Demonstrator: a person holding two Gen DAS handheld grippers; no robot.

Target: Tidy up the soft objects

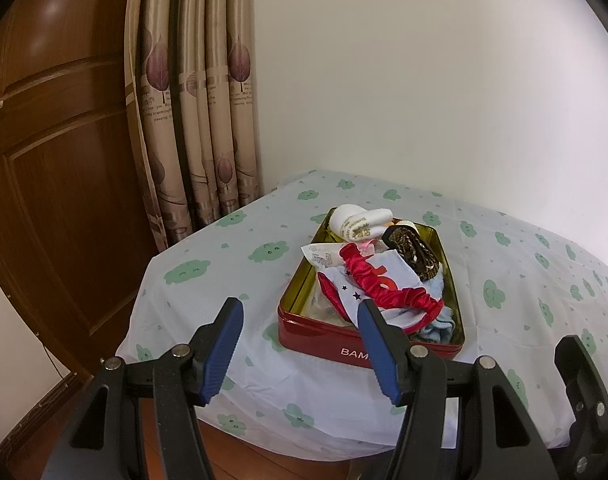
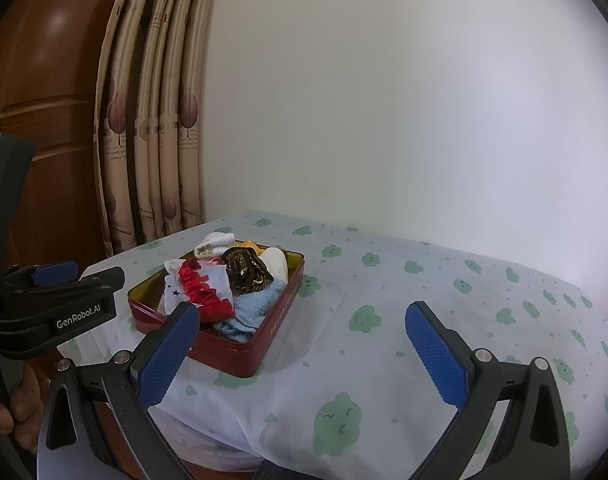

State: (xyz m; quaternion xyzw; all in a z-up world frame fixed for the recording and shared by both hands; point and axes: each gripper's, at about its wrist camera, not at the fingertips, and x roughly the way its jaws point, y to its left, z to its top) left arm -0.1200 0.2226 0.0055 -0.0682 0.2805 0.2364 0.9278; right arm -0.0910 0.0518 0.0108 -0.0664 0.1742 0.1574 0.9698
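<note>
Soft things (image 1: 383, 276) heaped in red tin (image 1: 323, 334) near bench (image 1: 523, 264) left edge, both my jaws spread, empty.

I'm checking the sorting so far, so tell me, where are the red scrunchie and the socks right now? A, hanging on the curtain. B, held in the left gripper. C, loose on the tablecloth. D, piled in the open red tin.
D: the red scrunchie and white socks lie heaped in the open red tin; both grippers are empty.
</note>
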